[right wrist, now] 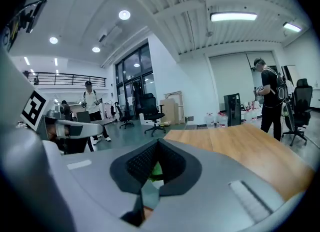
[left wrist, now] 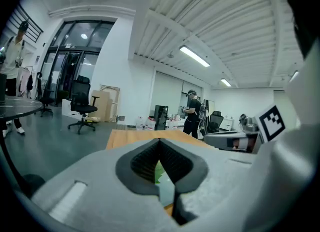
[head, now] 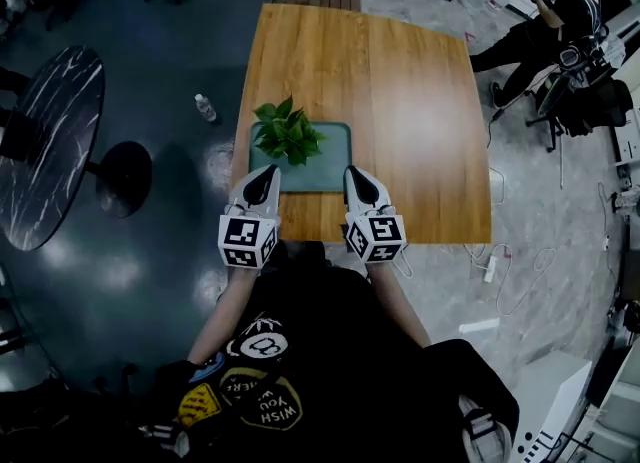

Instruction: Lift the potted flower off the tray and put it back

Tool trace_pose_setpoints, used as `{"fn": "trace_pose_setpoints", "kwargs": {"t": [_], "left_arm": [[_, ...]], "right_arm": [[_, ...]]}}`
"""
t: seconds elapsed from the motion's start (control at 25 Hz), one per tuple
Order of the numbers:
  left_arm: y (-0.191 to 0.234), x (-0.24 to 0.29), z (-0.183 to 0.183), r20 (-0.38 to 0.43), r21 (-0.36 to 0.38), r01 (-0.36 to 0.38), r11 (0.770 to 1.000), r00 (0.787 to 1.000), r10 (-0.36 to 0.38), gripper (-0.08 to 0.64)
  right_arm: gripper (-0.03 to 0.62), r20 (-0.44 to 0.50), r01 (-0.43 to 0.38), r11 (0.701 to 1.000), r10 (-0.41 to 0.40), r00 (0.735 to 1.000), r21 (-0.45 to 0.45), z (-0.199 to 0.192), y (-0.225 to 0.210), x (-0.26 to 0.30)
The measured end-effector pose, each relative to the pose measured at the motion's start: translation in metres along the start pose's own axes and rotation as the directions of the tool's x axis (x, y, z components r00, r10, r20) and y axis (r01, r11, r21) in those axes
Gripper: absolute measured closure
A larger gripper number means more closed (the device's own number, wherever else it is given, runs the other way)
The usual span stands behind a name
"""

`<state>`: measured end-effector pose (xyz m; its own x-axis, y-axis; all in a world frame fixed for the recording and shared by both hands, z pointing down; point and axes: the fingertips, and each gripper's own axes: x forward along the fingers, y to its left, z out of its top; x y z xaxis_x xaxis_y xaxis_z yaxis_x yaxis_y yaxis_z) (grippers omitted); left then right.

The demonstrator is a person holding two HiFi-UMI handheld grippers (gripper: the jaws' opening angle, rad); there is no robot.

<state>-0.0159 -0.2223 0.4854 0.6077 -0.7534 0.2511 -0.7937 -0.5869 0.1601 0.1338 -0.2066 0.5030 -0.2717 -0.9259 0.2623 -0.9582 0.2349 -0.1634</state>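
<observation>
Your left gripper (head: pixel 266 173), matte grey with ribbed black pads, has its jaws pressed together on nothing. Just beyond it the leafy green potted flower (head: pixel 287 133) stands on the rounded, rectangular grey-green tray (head: pixel 336 159), which lies on the smooth wooden table (head: pixel 400 91). Your right gripper (head: pixel 353 173) is likewise closed and empty.

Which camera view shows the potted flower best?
The head view: the whole potted flower shows from above, standing on the left part of the tray on the wooden table. The left gripper view catches only a green leaf sliver through the gap in its jaws; the right gripper view gives the same sliver.
</observation>
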Motion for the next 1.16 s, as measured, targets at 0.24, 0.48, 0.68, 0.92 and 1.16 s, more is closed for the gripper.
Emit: {"fn": "trace_pose_setpoints", "kwargs": {"t": [0.24,0.48,0.68,0.92,1.16], "left_arm": [[0.005,-0.011,0.016,0.034,-0.007,-0.005,1.000,0.999,0.005,0.563],[0.003,-0.023,0.019,0.046,-0.012,-0.010,1.000,0.999,0.011,0.563],[-0.003,-0.031,0.016,0.039,-0.013,-0.004,1.000,0.999,0.004,0.563],[-0.002,-0.033,0.012,0.035,-0.020,-0.011,1.000,0.999,0.012,0.563],[-0.003,-0.027,0.009,0.033,-0.022,-0.006,1.000,0.999,0.007,0.563]], "right_arm": [[0.592,0.041,0.013,0.999,-0.011,0.999,-0.035,0.021,0.007,-0.010],[0.592,0.048,0.012,1.000,-0.011,0.999,-0.017,0.023,0.009,-0.019],[0.591,0.040,-0.008,1.000,0.008,0.999,-0.007,0.021,0.016,-0.020],[0.591,0.020,-0.016,1.000,0.016,1.000,0.004,0.015,0.016,-0.018],[0.591,0.011,-0.023,1.000,0.023,1.000,0.020,0.009,0.012,-0.015]]}}
